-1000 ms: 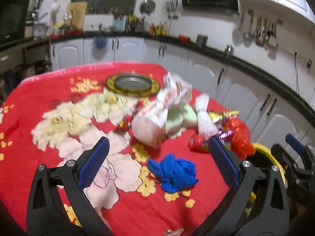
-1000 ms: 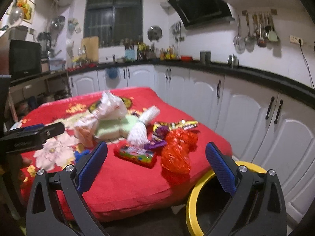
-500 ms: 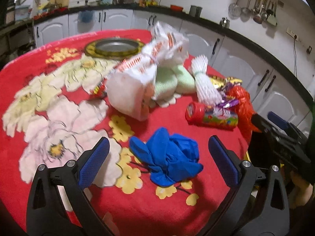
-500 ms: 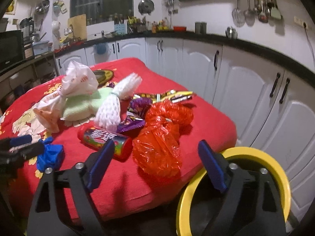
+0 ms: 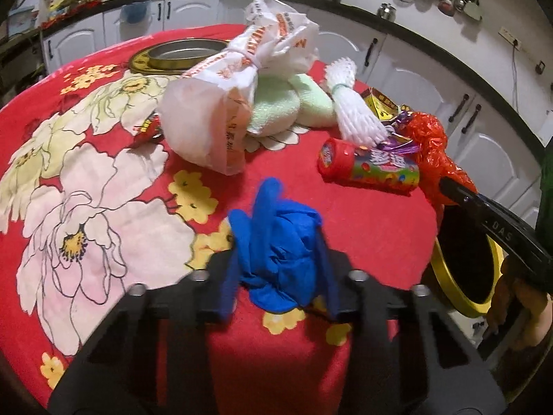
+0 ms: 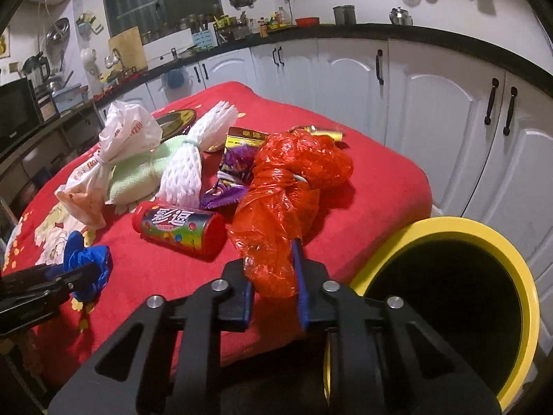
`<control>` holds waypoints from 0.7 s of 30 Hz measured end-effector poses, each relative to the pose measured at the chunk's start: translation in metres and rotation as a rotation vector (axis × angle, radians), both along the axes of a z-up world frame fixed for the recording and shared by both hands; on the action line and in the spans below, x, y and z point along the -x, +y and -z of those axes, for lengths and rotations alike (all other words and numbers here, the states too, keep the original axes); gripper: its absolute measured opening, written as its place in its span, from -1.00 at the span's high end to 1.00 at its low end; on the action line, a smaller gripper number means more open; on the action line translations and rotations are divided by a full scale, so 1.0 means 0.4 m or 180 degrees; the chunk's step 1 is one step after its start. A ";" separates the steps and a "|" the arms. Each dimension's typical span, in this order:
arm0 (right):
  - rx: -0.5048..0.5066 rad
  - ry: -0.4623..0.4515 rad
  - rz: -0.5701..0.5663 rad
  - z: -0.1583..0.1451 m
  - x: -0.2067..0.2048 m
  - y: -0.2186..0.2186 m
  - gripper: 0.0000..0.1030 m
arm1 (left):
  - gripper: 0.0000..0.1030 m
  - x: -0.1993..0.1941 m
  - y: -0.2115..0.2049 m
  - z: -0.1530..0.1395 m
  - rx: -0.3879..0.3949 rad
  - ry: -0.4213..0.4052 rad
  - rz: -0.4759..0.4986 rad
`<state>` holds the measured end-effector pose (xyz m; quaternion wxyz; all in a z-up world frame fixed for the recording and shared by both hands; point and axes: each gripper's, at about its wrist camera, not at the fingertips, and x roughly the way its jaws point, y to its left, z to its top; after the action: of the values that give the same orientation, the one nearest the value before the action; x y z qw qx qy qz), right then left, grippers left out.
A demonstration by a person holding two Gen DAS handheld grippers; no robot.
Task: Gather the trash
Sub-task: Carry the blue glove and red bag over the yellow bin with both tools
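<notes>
A crumpled blue glove lies on the red floral tablecloth near the front edge. My left gripper has its jaws closing on the glove, and both blue pads press its sides. A knotted red plastic bag lies at the table's right edge. My right gripper has its jaws closing tight on the bag's near end, which is pinched between the pads. A yellow-rimmed bin stands on the floor just right of that gripper, its mouth open.
Mid-table lie a colourful candy tube, a tied white plastic bag, a green cloth, a white foam net and purple wrappers. A metal plate sits at the far side. White cabinets ring the room.
Both grippers dropped toward the table and went from wide open to closed. The left took hold of the blue glove, the right of the red bag.
</notes>
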<state>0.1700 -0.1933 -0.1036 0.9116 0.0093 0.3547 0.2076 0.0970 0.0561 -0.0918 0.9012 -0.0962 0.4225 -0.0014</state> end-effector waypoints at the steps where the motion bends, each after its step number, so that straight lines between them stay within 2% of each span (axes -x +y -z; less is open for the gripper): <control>1: -0.0016 -0.0014 0.0011 -0.003 0.007 -0.006 0.68 | 0.58 0.001 -0.004 -0.001 -0.0001 -0.0003 0.0035; 5: -0.0042 -0.0080 0.0073 -0.014 0.022 -0.028 0.71 | 0.71 0.005 -0.016 -0.013 0.0007 -0.0054 0.0105; 11: -0.0096 -0.0146 0.0129 -0.026 0.037 -0.060 0.73 | 0.74 0.025 -0.040 -0.040 0.0162 -0.0215 0.0199; 18: -0.0170 -0.0261 0.0127 -0.065 0.066 -0.089 0.74 | 0.74 0.041 -0.107 -0.098 0.0141 -0.0493 0.0418; 21: -0.0186 -0.0297 0.0154 -0.078 0.079 -0.108 0.74 | 0.74 0.029 -0.127 -0.119 0.0214 -0.0557 0.0465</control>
<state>0.1384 -0.2367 -0.0726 0.9313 0.0348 0.3053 0.1959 0.0854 0.0053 -0.0441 0.9284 -0.0949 0.3479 -0.0896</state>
